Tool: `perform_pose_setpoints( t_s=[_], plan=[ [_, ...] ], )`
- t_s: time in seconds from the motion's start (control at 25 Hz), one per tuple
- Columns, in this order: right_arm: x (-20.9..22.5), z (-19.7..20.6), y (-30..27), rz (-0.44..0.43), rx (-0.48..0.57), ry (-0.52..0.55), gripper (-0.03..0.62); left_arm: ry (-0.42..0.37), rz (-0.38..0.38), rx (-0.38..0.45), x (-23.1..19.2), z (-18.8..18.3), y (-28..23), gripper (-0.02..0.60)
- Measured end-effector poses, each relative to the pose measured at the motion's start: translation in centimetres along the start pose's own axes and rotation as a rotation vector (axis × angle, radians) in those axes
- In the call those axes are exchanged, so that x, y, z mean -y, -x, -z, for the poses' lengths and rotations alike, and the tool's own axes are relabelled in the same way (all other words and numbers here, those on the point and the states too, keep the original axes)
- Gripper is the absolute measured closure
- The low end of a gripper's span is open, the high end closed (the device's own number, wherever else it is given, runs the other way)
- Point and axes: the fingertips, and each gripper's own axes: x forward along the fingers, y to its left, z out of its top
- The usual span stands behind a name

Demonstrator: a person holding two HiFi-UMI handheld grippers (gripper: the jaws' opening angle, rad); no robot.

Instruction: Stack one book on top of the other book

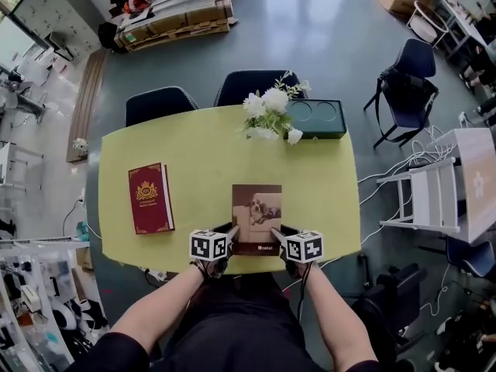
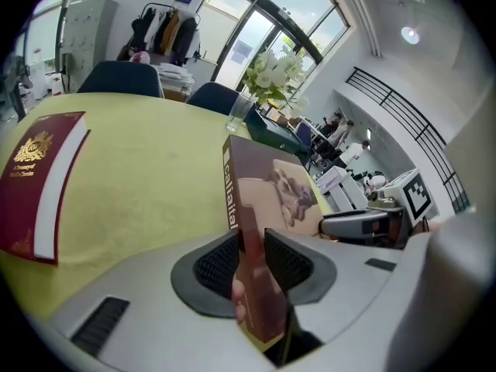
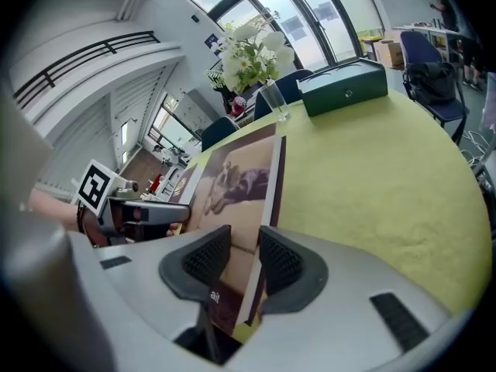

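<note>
The brown book point(image 1: 256, 211), its cover a photo of a dog lying on a sofa, sits at the middle of the near edge of the yellow-green table point(image 1: 201, 142). Both tools hold it by its near corners. White lettering runs up its dark spine and a small white word sits on the dark band at the foot of the cover, but neither can be read with certainty. The left gripper point(image 1: 231, 231) has its ribbed pads point(image 2: 217, 266) pressed on the spine-side corner. The right gripper point(image 1: 279, 232) has its pads point(image 3: 280, 262) pinched on the page-edge corner, the jaws of each parted only by the book's thickness. In both gripper views the near end looks tilted up off the tabletop. The red book point(image 1: 149, 198) lies flat, well apart to the left, with a gold crest and gold lettering too small to read. At the far edge stand white flowers point(image 1: 271, 111) beside a dark green box point(image 1: 318, 118), with two dark chairs point(image 1: 159, 103) behind.
</note>
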Motion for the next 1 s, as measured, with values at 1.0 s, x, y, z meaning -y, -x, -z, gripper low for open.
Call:
perform_pose_setpoints(
  t_s=[1.0],
  plan=[
    [-15.3, -5.2, -7.8, -0.134, -0.05, 0.192, 0.473, 0.178, -0.141, 0.224, -11.4, -1.4, 13.3, 0.469]
  ],
)
